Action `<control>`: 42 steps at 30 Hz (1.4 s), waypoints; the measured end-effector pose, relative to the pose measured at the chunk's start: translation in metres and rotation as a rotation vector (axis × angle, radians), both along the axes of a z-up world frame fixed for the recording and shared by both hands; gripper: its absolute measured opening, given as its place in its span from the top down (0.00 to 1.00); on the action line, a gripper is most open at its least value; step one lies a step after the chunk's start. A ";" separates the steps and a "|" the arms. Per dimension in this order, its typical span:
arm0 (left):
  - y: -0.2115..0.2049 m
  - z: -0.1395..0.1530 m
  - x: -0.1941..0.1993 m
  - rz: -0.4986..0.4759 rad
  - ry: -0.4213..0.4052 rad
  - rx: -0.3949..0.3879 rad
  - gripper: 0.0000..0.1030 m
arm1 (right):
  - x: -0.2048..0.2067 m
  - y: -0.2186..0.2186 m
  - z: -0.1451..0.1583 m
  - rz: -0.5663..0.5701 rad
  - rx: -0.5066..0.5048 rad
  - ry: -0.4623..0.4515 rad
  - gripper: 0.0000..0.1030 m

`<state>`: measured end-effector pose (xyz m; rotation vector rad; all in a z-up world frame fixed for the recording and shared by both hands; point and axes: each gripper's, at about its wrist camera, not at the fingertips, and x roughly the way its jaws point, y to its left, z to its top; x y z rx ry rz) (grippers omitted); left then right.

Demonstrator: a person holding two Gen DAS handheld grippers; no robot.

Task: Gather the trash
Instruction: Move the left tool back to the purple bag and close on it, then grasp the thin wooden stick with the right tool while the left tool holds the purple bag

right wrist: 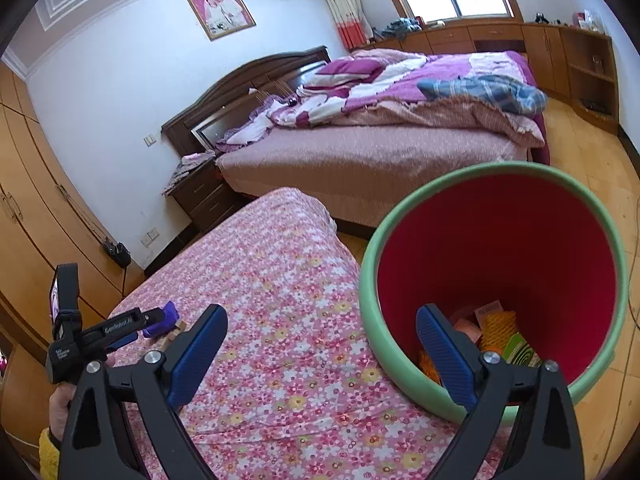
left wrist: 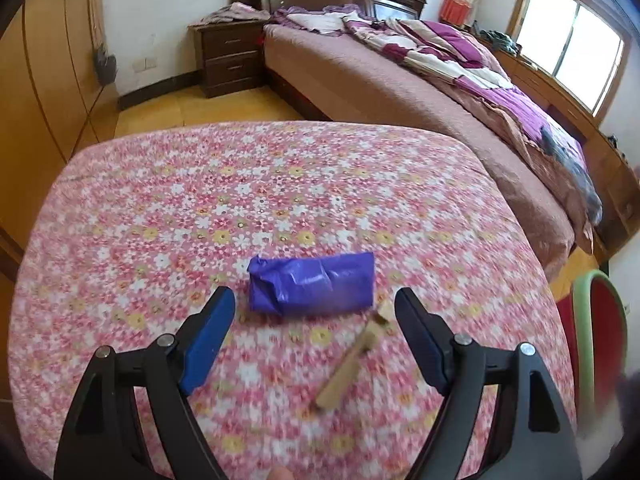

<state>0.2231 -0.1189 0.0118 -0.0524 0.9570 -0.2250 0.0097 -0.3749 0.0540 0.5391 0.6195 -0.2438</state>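
Observation:
A crumpled purple wrapper (left wrist: 312,283) lies on the floral tablecloth (left wrist: 240,200), just ahead of my left gripper (left wrist: 316,304), whose blue-padded jaws stand wide open with nothing between them. A small tan stick-like scrap (left wrist: 352,356) lies slantwise between the left fingers, below the wrapper. My right gripper (right wrist: 320,320) is open and empty at the table's right edge, its right finger (right wrist: 444,356) over the mouth of the red bin with a green rim (right wrist: 496,172). Orange and green packets (right wrist: 500,336) lie inside the bin. In the right wrist view the left gripper (right wrist: 132,324) hovers by the purple wrapper (right wrist: 164,320).
A large bed (right wrist: 360,152) with purple bedding stands behind the table, with a dark nightstand (left wrist: 230,56) beside it. Wooden wardrobes (left wrist: 44,80) line the left wall. The bin's rim (left wrist: 580,320) shows off the table's right edge. A hand in a yellow sleeve (right wrist: 50,444) holds the left gripper.

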 end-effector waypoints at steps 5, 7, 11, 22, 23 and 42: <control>-0.006 -0.015 0.016 0.011 0.025 0.004 0.21 | 0.006 -0.007 -0.011 -0.010 0.022 0.019 0.05; -0.008 -0.021 0.021 0.016 0.038 0.003 0.21 | 0.008 -0.009 -0.013 -0.011 0.028 0.023 0.05; -0.010 -0.022 0.022 0.025 0.027 0.013 0.23 | 0.010 -0.013 -0.019 -0.012 0.043 0.031 0.05; 0.015 -0.010 -0.001 0.021 0.012 -0.063 0.35 | 0.008 -0.009 -0.018 0.007 0.058 0.035 0.05; 0.019 -0.006 -0.006 0.018 0.003 -0.070 0.35 | 0.008 -0.006 -0.015 0.013 0.054 0.033 0.05; 0.110 0.048 -0.061 0.119 -0.079 -0.037 0.35 | 0.038 0.078 0.028 0.232 -0.004 0.046 0.05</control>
